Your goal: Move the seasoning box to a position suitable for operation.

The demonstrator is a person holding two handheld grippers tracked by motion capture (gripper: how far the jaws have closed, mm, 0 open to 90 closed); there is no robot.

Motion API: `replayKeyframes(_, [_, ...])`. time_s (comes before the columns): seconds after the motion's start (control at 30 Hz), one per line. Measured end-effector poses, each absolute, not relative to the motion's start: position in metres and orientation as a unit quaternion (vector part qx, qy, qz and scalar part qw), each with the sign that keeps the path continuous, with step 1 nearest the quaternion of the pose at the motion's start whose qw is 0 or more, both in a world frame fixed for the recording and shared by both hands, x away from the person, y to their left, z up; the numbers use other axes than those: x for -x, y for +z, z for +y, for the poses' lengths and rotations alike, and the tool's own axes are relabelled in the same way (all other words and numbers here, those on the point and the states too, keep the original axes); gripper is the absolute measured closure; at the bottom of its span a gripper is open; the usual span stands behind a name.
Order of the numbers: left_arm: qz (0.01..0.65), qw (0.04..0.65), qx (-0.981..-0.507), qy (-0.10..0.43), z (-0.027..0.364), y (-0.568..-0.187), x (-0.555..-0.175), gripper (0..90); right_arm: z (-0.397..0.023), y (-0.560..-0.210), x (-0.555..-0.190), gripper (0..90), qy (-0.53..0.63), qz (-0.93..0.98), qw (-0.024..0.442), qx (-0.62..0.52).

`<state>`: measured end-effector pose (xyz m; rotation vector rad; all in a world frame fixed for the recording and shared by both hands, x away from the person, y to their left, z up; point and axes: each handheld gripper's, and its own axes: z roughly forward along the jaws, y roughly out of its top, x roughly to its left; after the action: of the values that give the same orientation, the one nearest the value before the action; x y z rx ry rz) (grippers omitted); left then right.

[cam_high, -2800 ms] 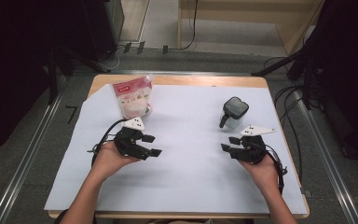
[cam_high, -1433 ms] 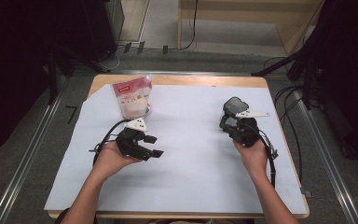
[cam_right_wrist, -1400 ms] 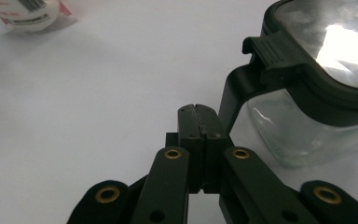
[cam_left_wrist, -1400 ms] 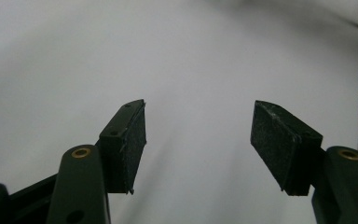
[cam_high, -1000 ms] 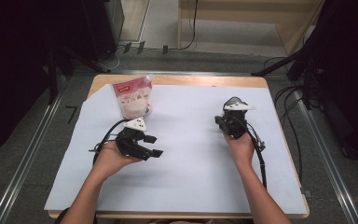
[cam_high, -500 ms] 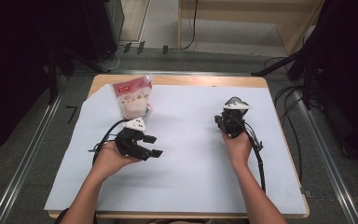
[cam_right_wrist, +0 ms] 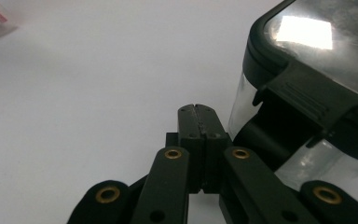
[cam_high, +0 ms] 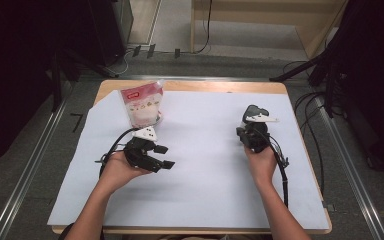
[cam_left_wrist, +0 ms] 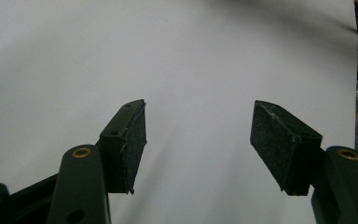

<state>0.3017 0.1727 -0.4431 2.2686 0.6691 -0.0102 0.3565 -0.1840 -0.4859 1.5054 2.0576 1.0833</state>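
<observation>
Clearly my right tongs, jaws pressed together on nothing, rest just beside the black latch of the clear lidded container at the table's far right, probably to nudge it, while my left tongs wait wide, empty.

Even overhead light, dark surroundings; glare on the container lid.

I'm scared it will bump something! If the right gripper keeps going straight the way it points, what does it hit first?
Probably the clear container with a black lid. The right gripper, jaws shut, sits right beside it, so it might just graze past.
</observation>
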Motion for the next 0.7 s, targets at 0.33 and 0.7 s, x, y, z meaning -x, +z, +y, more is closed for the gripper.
replayKeyframes(0.33, [0.26, 0.378, -0.888, -0.004, 0.172, -0.443, -0.302, 36.9, -0.201, -0.485, -0.343, 90.0, 0.382, 0.734, 0.189, -0.529])
replayKeyframes(0.7, [0.26, 0.377, -0.889, -0.003, 0.172, -0.444, -0.303, 36.9, -0.221, -0.483, -0.336, 90.0, 0.376, 0.731, 0.193, -0.536])
